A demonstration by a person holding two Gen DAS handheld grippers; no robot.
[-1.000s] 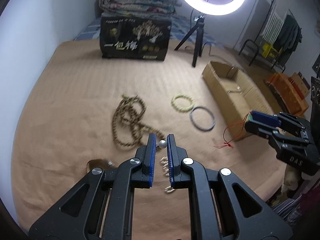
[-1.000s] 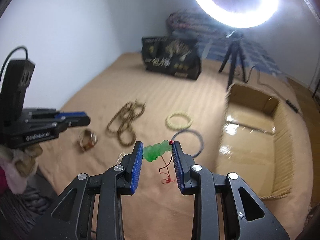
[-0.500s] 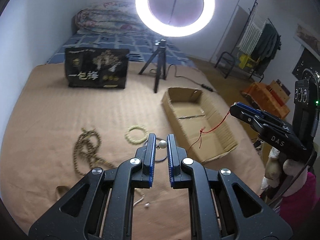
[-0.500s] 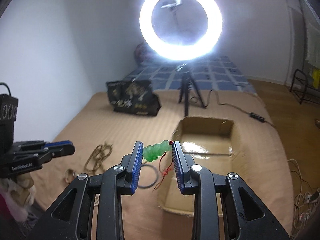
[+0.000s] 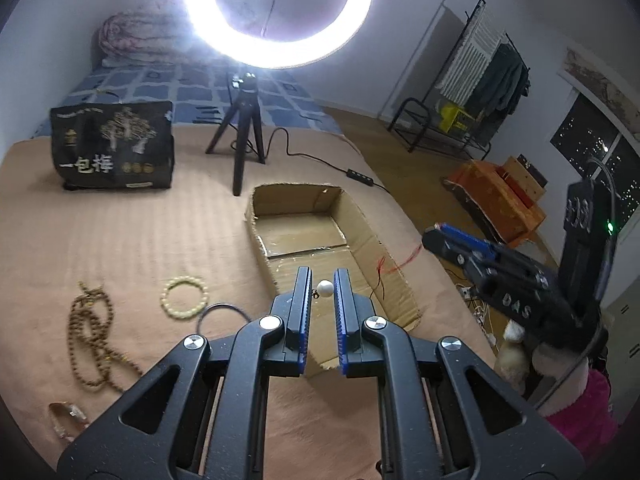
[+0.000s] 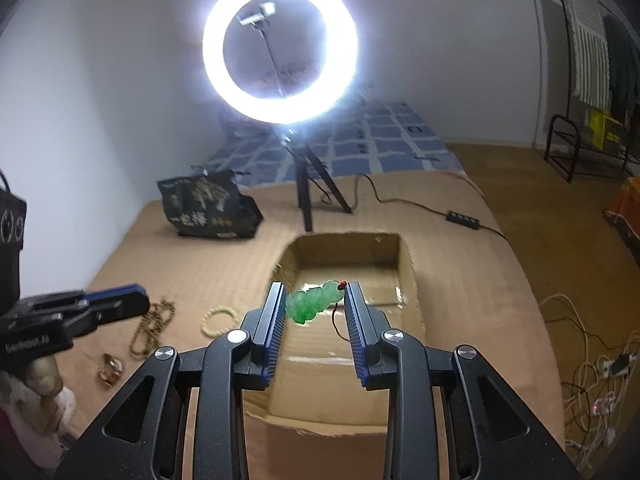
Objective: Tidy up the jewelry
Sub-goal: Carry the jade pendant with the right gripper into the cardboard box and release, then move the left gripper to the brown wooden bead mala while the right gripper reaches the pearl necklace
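My left gripper (image 5: 322,280) is shut on a white pearl bead (image 5: 325,288) and holds it over the near end of the open cardboard box (image 5: 362,216). My right gripper (image 6: 314,294) is shut on a green jade pendant (image 6: 314,305) whose red cord (image 6: 335,322) hangs down; it is above the same box (image 6: 407,264). The right gripper also shows in the left wrist view (image 5: 434,236), at the box's right side, with the red cord (image 5: 394,266) trailing over the box wall.
On the tan bed cover lie a brown bead necklace (image 5: 90,344), a pale bead bracelet (image 5: 184,295), a dark bangle (image 5: 218,312) and a small amber piece (image 5: 66,420). A black bag (image 5: 114,146) and a ring light tripod (image 5: 244,136) stand behind the box.
Both grippers have risen from the bed cover and swung right to the box, each carrying its piece. The jewelry left on the cover has not moved.
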